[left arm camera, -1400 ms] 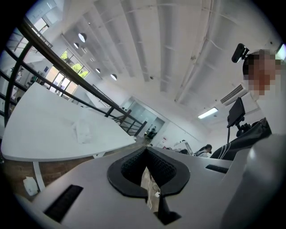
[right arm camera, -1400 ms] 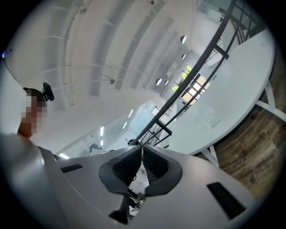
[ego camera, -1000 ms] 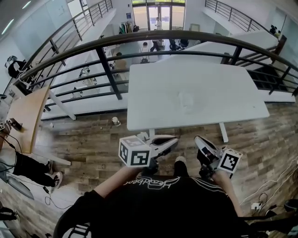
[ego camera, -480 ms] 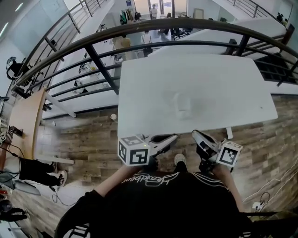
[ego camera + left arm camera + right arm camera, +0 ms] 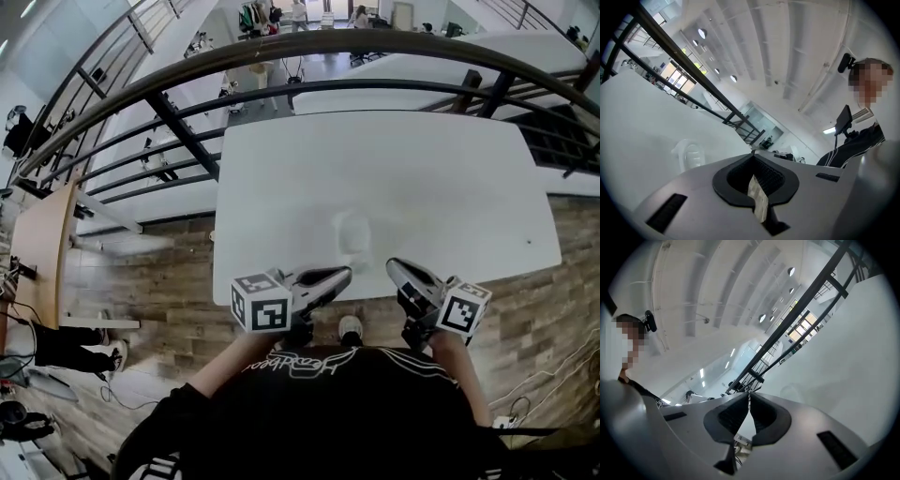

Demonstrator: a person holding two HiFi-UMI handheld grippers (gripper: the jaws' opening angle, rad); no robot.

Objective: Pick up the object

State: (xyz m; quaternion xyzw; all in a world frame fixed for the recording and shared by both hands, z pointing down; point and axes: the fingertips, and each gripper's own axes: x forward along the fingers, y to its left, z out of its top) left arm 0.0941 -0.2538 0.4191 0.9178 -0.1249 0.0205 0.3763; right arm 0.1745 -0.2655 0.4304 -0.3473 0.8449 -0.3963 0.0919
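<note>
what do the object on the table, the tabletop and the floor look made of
Object: probably clear plastic; the white top shows through it, leaving faint outlines.
Tabletop: smooth matte white, perhaps laminate; no grain.
Floor: brown planks with grain and seams; wood or vinyl, cannot tell.

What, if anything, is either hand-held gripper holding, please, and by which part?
Nothing: the left hand-held gripper and right hand-held gripper are both shut and empty; the pale object sits untouched on the table.
</note>
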